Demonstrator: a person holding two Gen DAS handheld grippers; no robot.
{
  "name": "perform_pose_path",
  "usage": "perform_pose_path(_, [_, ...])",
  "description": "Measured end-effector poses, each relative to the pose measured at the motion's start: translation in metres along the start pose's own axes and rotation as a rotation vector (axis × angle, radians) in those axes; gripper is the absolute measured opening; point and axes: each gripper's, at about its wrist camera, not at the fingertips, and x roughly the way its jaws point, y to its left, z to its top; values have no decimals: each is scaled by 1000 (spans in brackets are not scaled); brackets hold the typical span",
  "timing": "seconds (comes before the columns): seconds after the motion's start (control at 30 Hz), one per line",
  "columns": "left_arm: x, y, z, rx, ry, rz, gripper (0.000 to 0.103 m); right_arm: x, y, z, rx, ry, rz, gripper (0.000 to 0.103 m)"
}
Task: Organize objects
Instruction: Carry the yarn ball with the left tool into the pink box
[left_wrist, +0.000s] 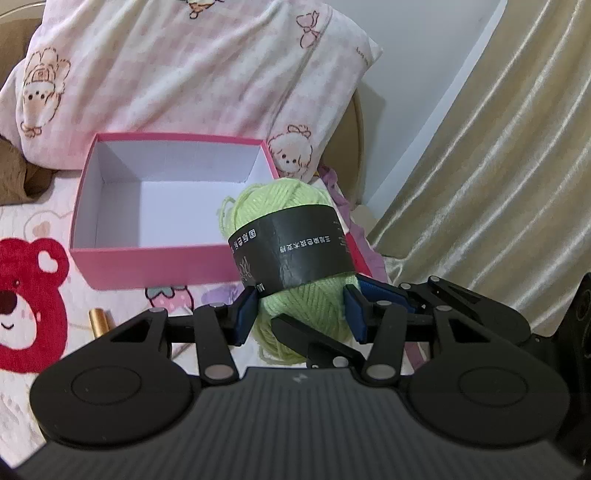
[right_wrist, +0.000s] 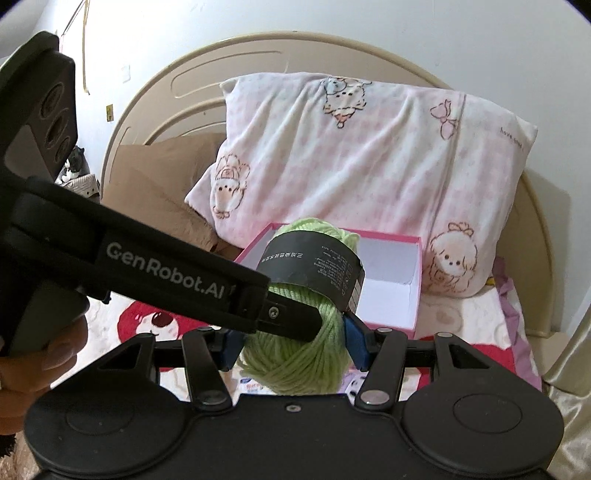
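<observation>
A skein of light green yarn (left_wrist: 295, 258) with a black paper band (left_wrist: 291, 251) around its middle sits between the blue pads (left_wrist: 245, 314) of the left gripper (left_wrist: 301, 314), whose jaws are clamped on the lower part of the ball. The right gripper (right_wrist: 291, 339) holds the same skein: in the right wrist view the yarn (right_wrist: 306, 354) fills the gap between its blue pads (right_wrist: 354, 339), pressed on both sides, and the black body of the left gripper crosses in from 9 o'clock, its finger lying against the yarn just under the band (right_wrist: 314, 266) (white print on the band is too small to read).

Beyond the skein, toward 12 o'clock in the left wrist view, an open pink box (left_wrist: 147, 258) with a white interior rests on the printed bedsheet (left_wrist: 33, 295), which shows a red bear. The skein overlaps the box's near right corner in that view; whether it touches the box I cannot tell. A small gold cylinder (left_wrist: 99, 319) lies on the sheet at 9 o'clock from the left gripper's pads. Behind the box leans a pink-and-white pillow (left_wrist: 184, 81) with cartoon figures, against a beige curved headboard (right_wrist: 177, 92). A cream curtain (left_wrist: 498, 166) hangs at 2 o'clock in the left wrist view, and a brown plush blanket (right_wrist: 159, 184) lies at 10 o'clock in the right wrist view.
</observation>
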Motion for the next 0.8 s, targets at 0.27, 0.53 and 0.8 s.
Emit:
perform_pose_path(0.27, [12,0,21,-1,-29,9,48,17,-8,22,-13,-10,-2,60])
perform_pose_path(0.53, [43,19,57,-37,-29,15,48,61,-25,55,-51,38,4,60])
perform_pose_path(0.8, [93,60,96,-67,-5,23,49,128,-46,77,27,102,4,60])
